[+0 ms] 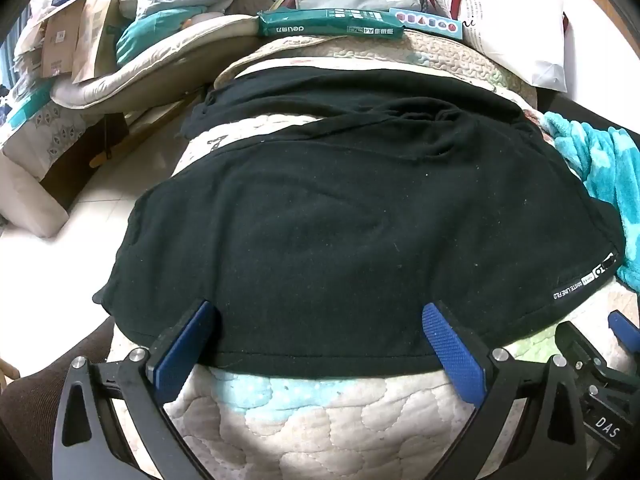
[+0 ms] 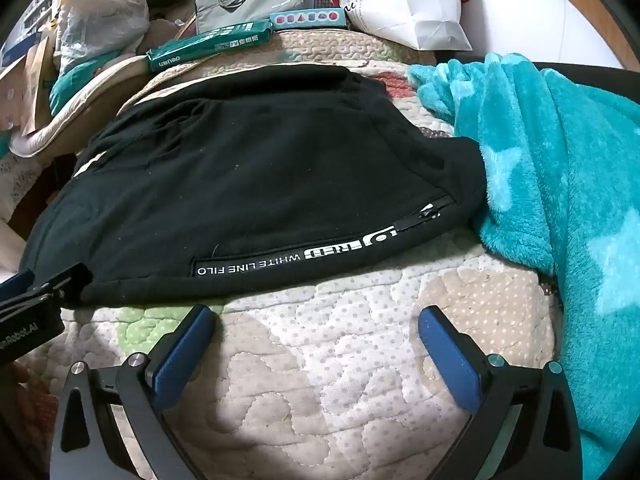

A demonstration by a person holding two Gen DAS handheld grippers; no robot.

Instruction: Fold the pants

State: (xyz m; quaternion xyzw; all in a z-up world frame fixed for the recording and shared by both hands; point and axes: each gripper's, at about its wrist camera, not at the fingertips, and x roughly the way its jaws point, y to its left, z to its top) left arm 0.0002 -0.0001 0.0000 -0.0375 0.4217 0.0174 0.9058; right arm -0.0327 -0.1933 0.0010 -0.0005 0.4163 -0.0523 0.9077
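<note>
- Two claws, both spread wide and holding nothing: my left gripper (image 1: 318, 320) straddles the near hem of the black pants (image 1: 340, 220), its blue pads (image 1: 452, 352) over the cloth edge, while my right gripper (image 2: 316, 324) hovers over bare quilt (image 2: 320, 380), just short of the pants (image 2: 240, 184).
- The pants lie across the quilted cushion, already doubled by my reading, with a second layer showing along the far edge and the printed stripe (image 2: 288, 260) running toward the right side.
- If I pinch with the left claw here, I judge it may catch only the top layer, and the lower one would drag behind and bunch.
- It may also bite the quilt (image 1: 300, 420) along with the hem, since the fabric sits flush on it.
- My right claw starts off the cloth, so lifting unevenly could skew the fold.
- The teal blanket (image 2: 560, 200) touches the pants' right edge; it could snag and get pulled in.
- The left edge overhangs the cushion, so a hard tug could slide the pants toward the floor (image 1: 60, 260).
</note>
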